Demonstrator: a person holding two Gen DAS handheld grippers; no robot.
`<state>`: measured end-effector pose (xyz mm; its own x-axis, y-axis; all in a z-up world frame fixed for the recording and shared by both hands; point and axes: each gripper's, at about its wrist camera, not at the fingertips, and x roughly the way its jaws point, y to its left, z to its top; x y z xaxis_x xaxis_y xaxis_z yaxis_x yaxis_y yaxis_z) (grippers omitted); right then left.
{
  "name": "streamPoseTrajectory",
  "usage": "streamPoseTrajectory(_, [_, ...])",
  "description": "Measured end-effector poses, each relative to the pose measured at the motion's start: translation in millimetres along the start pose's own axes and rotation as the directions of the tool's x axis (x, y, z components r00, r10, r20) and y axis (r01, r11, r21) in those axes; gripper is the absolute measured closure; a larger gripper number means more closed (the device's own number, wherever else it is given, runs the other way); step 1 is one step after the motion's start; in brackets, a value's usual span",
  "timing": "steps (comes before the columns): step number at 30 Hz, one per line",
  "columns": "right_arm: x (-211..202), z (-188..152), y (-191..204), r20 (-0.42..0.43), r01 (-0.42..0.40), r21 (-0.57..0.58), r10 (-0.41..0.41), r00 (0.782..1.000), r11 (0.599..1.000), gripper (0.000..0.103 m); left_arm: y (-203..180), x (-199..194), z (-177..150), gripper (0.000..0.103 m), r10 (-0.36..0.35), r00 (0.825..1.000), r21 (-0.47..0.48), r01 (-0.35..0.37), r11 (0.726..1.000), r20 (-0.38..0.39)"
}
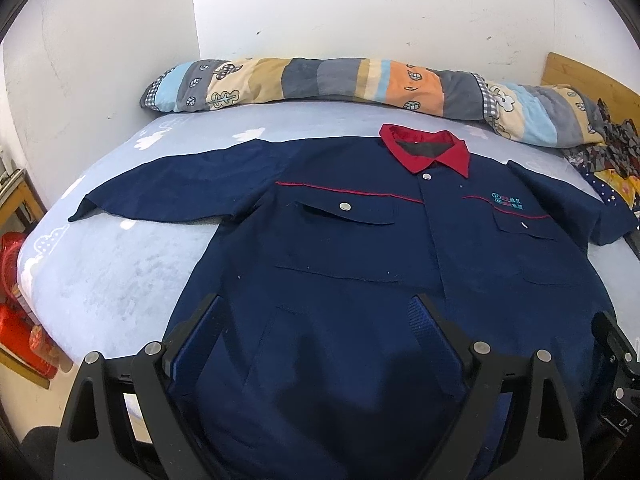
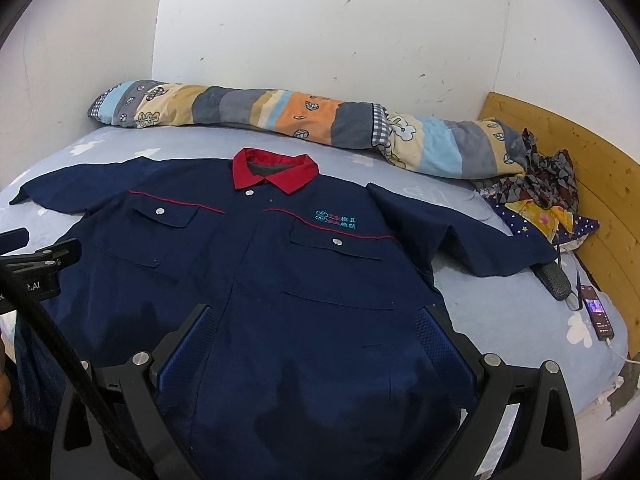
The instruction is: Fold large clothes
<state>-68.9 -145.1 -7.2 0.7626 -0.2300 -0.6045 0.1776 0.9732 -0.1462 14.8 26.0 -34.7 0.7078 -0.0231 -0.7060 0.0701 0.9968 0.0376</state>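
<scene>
Left gripper (image 1: 316, 312) nearest, low in the left wrist view: jaws spread wide, nothing between the pads, poised over the lower front of the shirt (image 1: 360, 264). Contact with the cloth not resolvable. Right gripper (image 2: 316, 320) same posture in the right wrist view: jaws apart, empty, over the shirt hem region. Part of the right gripper also visible at 4 o'clock in the left view; black frame of the left one at 9 o'clock in the right view.

Shirt navy, short-sleeved, laid flat and face up on the bed (image 1: 120, 256), front closed, unfolded. Hem toward 6 o'clock, red collar (image 1: 426, 152) toward 12 o'clock. Sleeves spread out to 9 and 3 o'clock. Two chest pockets with silver snaps, thin red piping across the chest, teal embroidered logo (image 2: 336, 218) above one pocket.

Bed sheet pale blue with white cloud print. At 3 o'clock in the right view: phone (image 2: 598, 316) with lit screen lying on the sheet, white cable at its near end, dark object just beyond it, partly under the sleeve tip.

Further back, at 12 o'clock: rolled striped quilt (image 1: 320, 80) along the white wall (image 1: 360, 8). At 2 o'clock: heap of patterned fabric (image 2: 540, 184) against the wooden headboard (image 2: 600, 184). Red items (image 1: 20, 320) beside the bed at 9 o'clock in the left view.
</scene>
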Motion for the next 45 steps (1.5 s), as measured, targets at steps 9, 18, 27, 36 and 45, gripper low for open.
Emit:
streamPoseTrajectory(9, [-0.4,0.5,0.2,-0.002,-0.012,0.003,0.012,1.0,1.0,0.001,1.0,-1.0,-0.1,0.011,-0.002,1.0,0.0,0.002,1.0,0.001])
streamPoseTrajectory(18, [7.6,2.2,-33.5,-0.033,-0.151,0.189,0.16,0.986,0.97,0.001,-0.7,-3.4,1.7,0.011,-0.017,1.0,0.006,0.017,1.0,0.005])
streamPoseTrajectory(27, [0.8,10.0,-68.7,0.023,-0.203,0.317,0.206,0.978,0.926,0.001,-11.5,-8.2,-0.7,0.011,-0.015,1.0,0.04,0.014,0.999,0.026])
streamPoseTrajectory(36, [0.7,9.0,-54.3,0.033,-0.282,0.289,0.285,0.958,0.915,0.001,-11.3,-12.6,-1.2,0.011,-0.008,0.999,0.044,0.006,0.999,0.048])
streamPoseTrajectory(45, [6.1,9.3,-72.0,0.044,-0.304,0.356,0.31,0.95,0.883,0.001,-15.5,-23.6,-2.2,0.011,-0.002,0.996,0.068,-0.004,0.998,0.094])
